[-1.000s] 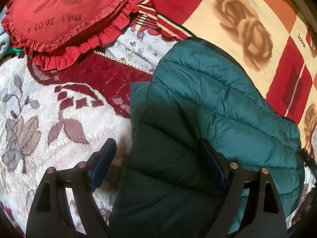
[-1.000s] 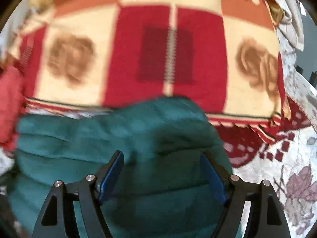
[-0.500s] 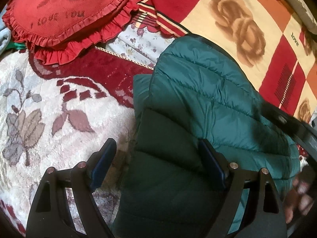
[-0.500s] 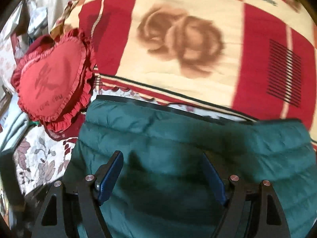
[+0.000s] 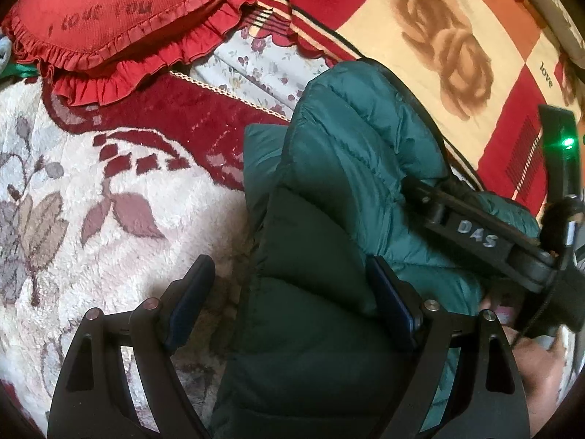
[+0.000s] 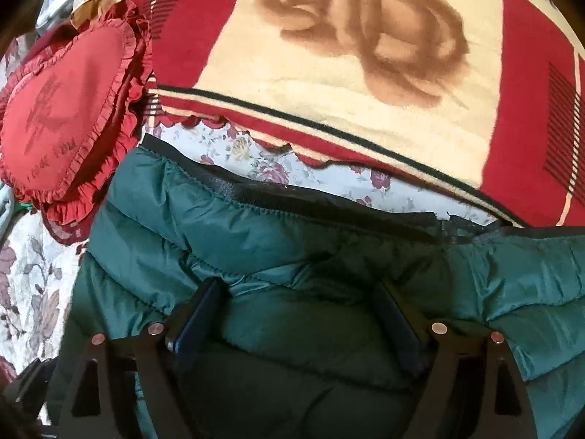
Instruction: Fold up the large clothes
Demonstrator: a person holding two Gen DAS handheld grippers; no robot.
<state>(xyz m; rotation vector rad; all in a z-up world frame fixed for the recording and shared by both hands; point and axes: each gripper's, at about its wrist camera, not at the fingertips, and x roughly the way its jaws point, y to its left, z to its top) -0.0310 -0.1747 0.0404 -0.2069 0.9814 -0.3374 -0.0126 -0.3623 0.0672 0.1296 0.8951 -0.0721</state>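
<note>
Left hand-held gripper [image 5: 289,292]: my fingers stand wide apart, one over the fluffy cream rug with maroon leaf pattern [image 5: 91,212], the other over the jacket, clamping nothing.
Right hand-held gripper [image 6: 299,314]: my fingers are spread apart and press down into the padded fabric, which bulges between them; nothing is pinched.
Dark green quilted puffer jacket [image 5: 340,190]: it lies folded on the rug, its black-trimmed edge toward the blanket.
Right tool seen from the left wrist: my black hand-held gripper body [image 5: 486,237] lies across the jacket's right side.
Floral white sheet [image 6: 292,168]: a strip just beyond the jacket.
Red heart-shaped ruffled cushion [image 6: 62,117]: far left, beside the jacket's corner.
Red and cream rose-print blanket [image 6: 365,36]: farthest back.
</note>
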